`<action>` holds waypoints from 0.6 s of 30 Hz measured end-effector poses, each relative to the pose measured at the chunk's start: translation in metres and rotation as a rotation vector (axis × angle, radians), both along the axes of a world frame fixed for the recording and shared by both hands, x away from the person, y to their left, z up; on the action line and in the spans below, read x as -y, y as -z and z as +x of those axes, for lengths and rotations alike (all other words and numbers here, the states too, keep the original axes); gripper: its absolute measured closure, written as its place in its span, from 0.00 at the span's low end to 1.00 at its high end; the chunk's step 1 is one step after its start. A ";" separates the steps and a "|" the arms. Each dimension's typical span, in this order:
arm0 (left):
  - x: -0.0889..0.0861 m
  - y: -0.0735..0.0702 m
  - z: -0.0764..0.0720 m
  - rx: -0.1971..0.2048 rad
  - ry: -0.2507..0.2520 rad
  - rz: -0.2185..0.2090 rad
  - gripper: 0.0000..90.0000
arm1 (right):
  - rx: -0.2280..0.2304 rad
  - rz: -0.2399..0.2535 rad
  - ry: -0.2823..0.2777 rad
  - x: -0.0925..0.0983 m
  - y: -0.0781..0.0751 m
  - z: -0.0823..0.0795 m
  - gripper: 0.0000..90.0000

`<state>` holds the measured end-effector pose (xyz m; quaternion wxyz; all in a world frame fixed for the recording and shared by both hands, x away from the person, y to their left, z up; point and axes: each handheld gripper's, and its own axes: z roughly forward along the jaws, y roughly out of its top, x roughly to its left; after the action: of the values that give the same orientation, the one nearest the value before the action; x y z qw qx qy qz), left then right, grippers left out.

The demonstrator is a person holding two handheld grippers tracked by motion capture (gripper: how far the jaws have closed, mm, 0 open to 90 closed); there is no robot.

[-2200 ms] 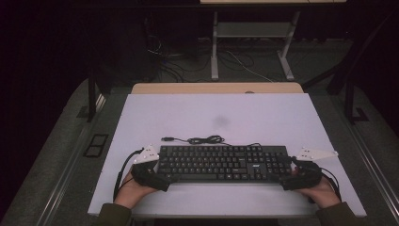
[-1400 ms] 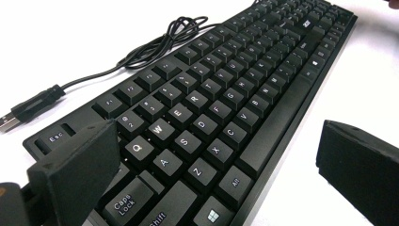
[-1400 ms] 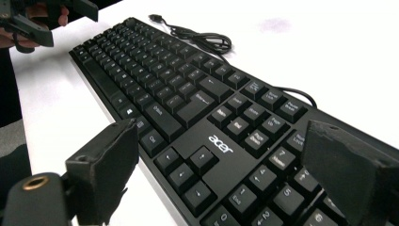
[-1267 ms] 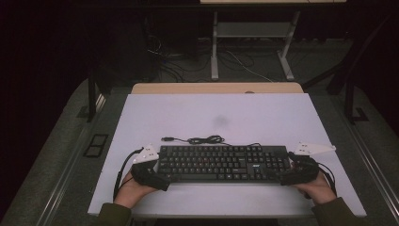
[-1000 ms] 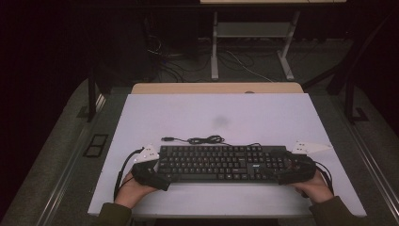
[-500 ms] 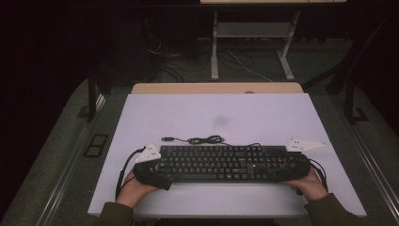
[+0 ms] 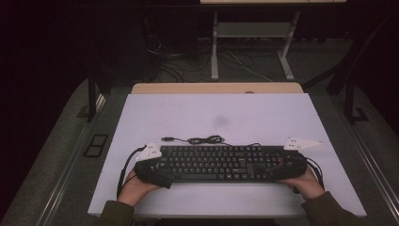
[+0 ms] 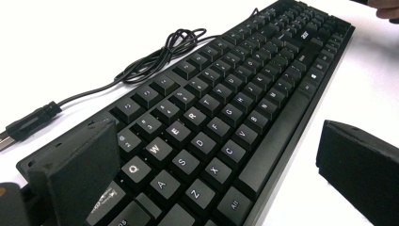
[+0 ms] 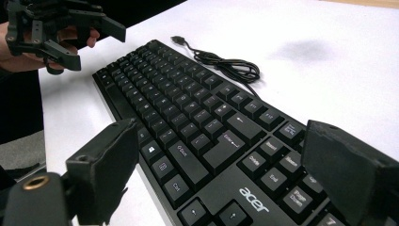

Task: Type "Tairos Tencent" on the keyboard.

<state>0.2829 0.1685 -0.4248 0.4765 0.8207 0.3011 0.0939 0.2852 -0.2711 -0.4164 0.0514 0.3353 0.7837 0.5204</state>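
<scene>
Keyboard [image 7: 221,162] flat on white table [image 7: 216,117], near front edge. Long, stiff, hard plastic, likely light. Left claw [image 8: 221,174], right claw [image 9: 235,188] both wide apart, straddling ends. Best pinch short ends, not keys; cable [image 7: 202,140] trails.

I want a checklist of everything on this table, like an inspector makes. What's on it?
Surface: white table, one faint dark smudge near the middle.
Job's things: black keyboard lying flat near the person's edge.
Clutter: nothing seen.
Grippers: left tongs open, jaws on either side of the keyboard's left end; right tongs open, jaws on either side of its right end.
Cables: keyboard cable bunched behind the keyboard, its plug lying loose; a cable trails from each of the tongs.
Surroundings: dark room, grey floor, table frame and floor wires behind.
</scene>
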 end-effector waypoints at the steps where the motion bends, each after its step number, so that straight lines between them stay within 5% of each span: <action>1: 0.000 0.000 0.000 -0.001 -0.001 -0.005 0.00 | 0.001 -0.001 -0.001 -0.001 0.000 0.001 0.13; 18: 0.001 0.003 0.002 -0.003 -0.001 -0.012 0.00 | -0.010 0.007 -0.030 -0.020 0.001 0.009 0.13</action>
<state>0.2847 0.1679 -0.4275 0.4808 0.8179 0.3026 0.0911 0.2947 -0.2516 -0.4175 0.0384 0.3265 0.7870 0.5221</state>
